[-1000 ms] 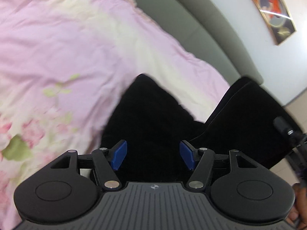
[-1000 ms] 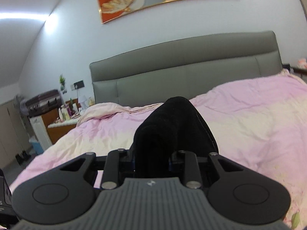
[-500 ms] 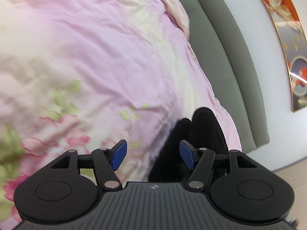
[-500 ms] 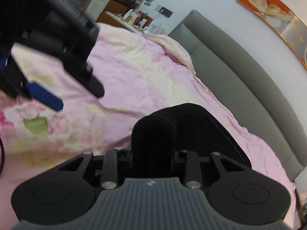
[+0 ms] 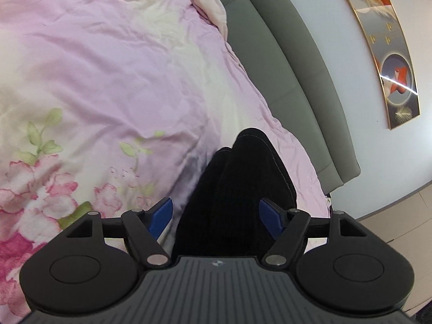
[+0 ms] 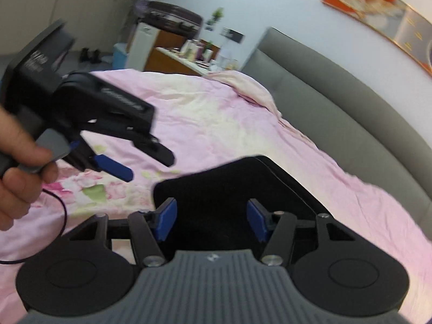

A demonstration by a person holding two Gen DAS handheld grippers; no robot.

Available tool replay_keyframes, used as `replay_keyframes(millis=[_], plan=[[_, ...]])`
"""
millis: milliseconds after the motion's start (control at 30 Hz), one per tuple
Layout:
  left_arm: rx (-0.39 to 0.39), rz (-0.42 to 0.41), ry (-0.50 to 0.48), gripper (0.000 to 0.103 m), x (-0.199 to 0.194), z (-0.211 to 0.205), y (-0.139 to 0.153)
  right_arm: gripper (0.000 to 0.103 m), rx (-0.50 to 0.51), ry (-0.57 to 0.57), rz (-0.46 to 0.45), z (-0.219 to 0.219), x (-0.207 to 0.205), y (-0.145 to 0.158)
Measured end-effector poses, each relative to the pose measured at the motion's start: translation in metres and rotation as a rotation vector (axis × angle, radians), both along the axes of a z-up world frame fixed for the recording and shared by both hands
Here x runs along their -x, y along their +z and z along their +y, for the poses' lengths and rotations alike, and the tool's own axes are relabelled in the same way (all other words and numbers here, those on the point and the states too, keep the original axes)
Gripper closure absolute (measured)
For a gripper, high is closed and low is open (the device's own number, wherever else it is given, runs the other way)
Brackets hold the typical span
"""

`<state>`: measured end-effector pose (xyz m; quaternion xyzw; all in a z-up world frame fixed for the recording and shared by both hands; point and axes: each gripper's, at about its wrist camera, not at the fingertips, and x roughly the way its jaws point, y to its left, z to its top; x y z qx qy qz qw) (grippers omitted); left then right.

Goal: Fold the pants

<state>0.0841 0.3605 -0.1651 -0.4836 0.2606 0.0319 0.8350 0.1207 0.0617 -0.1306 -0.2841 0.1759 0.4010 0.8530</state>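
The black pants (image 5: 243, 186) lie folded in a narrow stack on the pink floral duvet (image 5: 108, 81). My left gripper (image 5: 216, 218) is open, its blue pads either side of the near end of the stack, not closed on it. In the right wrist view the pants (image 6: 229, 189) lie flat just beyond my right gripper (image 6: 212, 221), which is open with cloth between the spread pads. The left gripper (image 6: 108, 162) also shows there, hand-held, above the duvet at the left.
A grey padded headboard (image 5: 297, 67) runs along the far side of the bed. A framed picture (image 5: 386, 62) hangs on the wall. A dresser with bottles (image 6: 186, 56) stands beyond the bed's left side. A cable (image 6: 59, 216) hangs from the left gripper.
My right gripper has opened and let go of the pants, which now lie flat on the duvet. The left gripper has swung over the folded stack and stays open.
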Motion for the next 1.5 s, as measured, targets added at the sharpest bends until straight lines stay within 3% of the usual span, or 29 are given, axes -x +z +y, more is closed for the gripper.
replay_keyframes(millis=[167,233,267,300,333,433,500,600,633,733,800,900,1000,1067,1133,1200,1267,1333,1400,1500], plan=[[-0.063,0.024,-0.070,0.014,-0.016,-0.020,-0.003,0.055,0.028,-0.017,0.054,-0.028,-0.010,-0.013],[-0.035,0.025,-0.110,0.024,-0.022,-0.026,-0.013,0.062,0.063,-0.016,0.072,-0.034,-0.007,-0.028],[-0.016,0.020,-0.137,0.043,-0.026,-0.030,-0.018,0.076,0.084,-0.006,0.079,-0.035,-0.006,-0.035],[-0.007,0.027,-0.157,0.056,-0.029,-0.033,-0.022,0.085,0.118,-0.001,0.076,-0.036,-0.005,-0.043],[-0.017,0.045,-0.160,0.058,-0.031,-0.037,-0.024,0.096,0.162,-0.014,0.064,-0.036,-0.007,-0.051],[0.004,0.022,-0.162,0.064,-0.027,-0.040,-0.026,0.103,0.188,-0.032,0.072,-0.042,-0.013,-0.059],[0.094,-0.053,-0.169,0.070,-0.021,-0.034,-0.023,0.103,0.146,-0.026,0.073,-0.049,-0.013,-0.048],[0.260,-0.211,-0.208,0.070,-0.012,-0.021,-0.020,0.103,0.018,0.022,0.060,-0.067,-0.012,-0.024],[0.280,-0.214,-0.227,0.070,-0.012,-0.019,-0.021,0.103,-0.009,0.015,0.059,-0.074,-0.014,-0.018],[0.209,-0.059,-0.245,0.069,-0.018,-0.024,-0.033,0.103,-0.043,0.006,0.118,-0.088,-0.025,-0.016],[0.207,0.008,-0.226,0.067,-0.018,-0.027,-0.050,0.103,-0.002,0.029,0.139,-0.086,-0.026,-0.028],[0.210,0.032,-0.184,0.067,-0.017,-0.030,-0.066,0.103,0.136,0.072,0.100,-0.070,-0.015,-0.061],[0.168,0.032,-0.187,0.064,-0.017,-0.028,-0.058,0.103,0.263,0.098,0.121,-0.059,-0.012,-0.092],[0.108,0.048,-0.197,0.063,-0.019,-0.030,-0.044,0.103,0.281,0.108,0.088,-0.062,-0.005,-0.099],[0.035,0.058,-0.205,0.054,-0.020,-0.032,-0.029,0.103,0.226,0.104,0.105,-0.067,-0.003,-0.087],[-0.025,0.052,-0.186,0.037,-0.017,-0.031,-0.016,0.103,0.141,0.099,0.126,-0.074,-0.003,-0.069],[-0.054,0.039,-0.179,0.033,-0.015,-0.029,-0.008,0.103,0.054,0.089,0.140,-0.078,-0.007,-0.051],[-0.060,0.029,-0.172,0.032,-0.015,-0.029,-0.005,0.103,-0.022,0.067,0.151,-0.080,-0.015,-0.035],[-0.040,0.014,-0.159,0.025,-0.015,-0.028,-0.009,0.096,-0.081,0.030,0.168,-0.078,-0.028,-0.023],[-0.012,0.011,-0.133,0.024,-0.019,-0.029,-0.017,0.082,-0.144,-0.030,0.202,-0.070,-0.053,-0.010]])
